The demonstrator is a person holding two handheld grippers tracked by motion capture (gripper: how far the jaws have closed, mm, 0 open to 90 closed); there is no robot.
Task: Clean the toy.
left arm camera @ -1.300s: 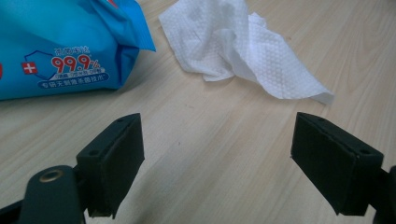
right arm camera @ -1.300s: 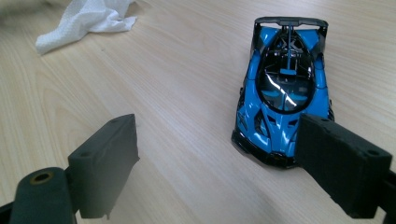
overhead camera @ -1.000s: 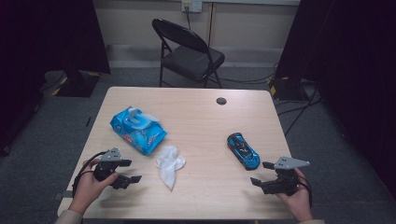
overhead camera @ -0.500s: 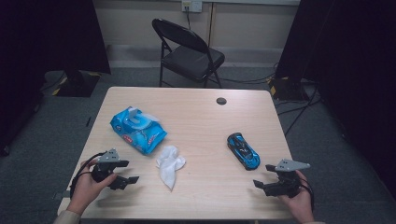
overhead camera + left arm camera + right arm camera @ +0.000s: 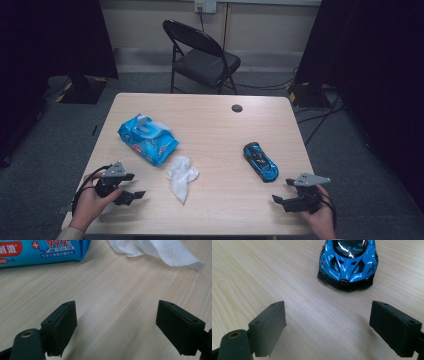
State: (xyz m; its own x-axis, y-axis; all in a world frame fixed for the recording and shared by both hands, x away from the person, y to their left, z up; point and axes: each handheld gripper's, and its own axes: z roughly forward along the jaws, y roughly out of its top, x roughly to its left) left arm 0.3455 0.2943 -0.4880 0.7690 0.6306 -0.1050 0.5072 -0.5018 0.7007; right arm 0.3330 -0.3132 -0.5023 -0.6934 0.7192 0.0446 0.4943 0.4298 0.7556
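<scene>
A blue toy car (image 5: pixel 260 161) lies on the right half of the wooden table (image 5: pixel 215 125); its nose faces me in the right gripper view (image 5: pixel 348 262). My right gripper (image 5: pixel 282 191) rests near the front edge just short of the car, jaws open and bare (image 5: pixel 328 312). A blue pack of wet wipes (image 5: pixel 147 140) sits at the left, with a crumpled white wipe (image 5: pixel 182 176) beside it. My left gripper (image 5: pixel 134 187) is at the front left, open (image 5: pixel 116 312), facing the pack (image 5: pixel 37 251) and the wipe (image 5: pixel 160 250) with bare wood between its jaws.
A small black round disc (image 5: pixel 236 108) sits near the table's far edge. A black folding chair (image 5: pixel 202 55) stands behind the table. Cables run over the grey floor at the right (image 5: pixel 320 107), and dark curtains hang on both sides.
</scene>
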